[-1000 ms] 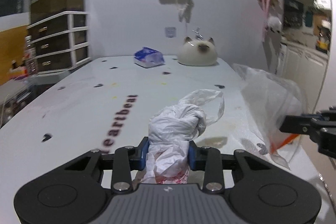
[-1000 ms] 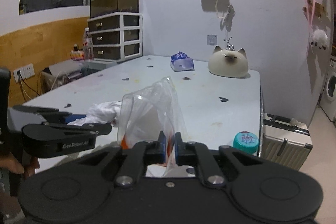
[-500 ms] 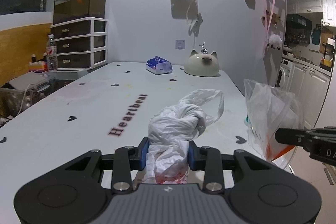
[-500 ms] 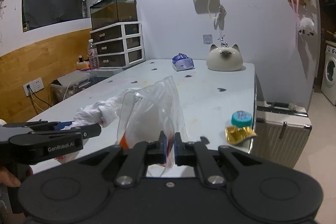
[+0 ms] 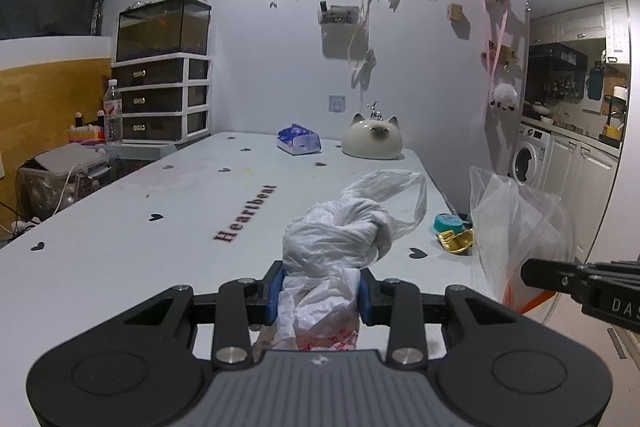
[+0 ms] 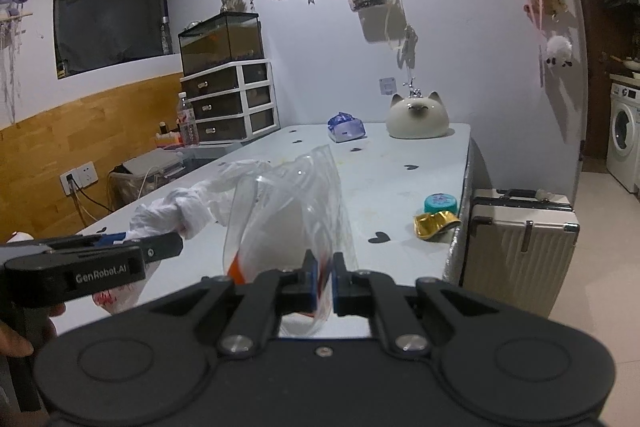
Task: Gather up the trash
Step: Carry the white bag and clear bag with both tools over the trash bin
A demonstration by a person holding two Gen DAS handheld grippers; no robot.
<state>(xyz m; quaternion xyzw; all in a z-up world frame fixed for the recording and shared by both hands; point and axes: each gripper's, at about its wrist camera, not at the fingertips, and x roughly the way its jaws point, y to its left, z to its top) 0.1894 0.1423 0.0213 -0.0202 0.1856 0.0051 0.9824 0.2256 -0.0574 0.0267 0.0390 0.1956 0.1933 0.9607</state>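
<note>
Left gripper (image 5: 320, 291) jaws clamp the crumpled white bag (image 5: 336, 239); right gripper (image 6: 323, 281) jaws pinch the clear bag (image 6: 288, 203) rim, nearly shut. Open its mouth first, then push the wad fully inside before letting go.

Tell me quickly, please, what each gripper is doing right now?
Left gripper: closed on the crumpled white plastic bag.
Right gripper: closed on the clear bag.

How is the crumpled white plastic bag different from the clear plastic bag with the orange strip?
The crumpled white plastic bag is cloudy and knotted into a bundle; the clear plastic bag with the orange strip is see-through and stands open. The left gripper holds the white one, the right gripper the clear one. Both are thin plastic.
</note>
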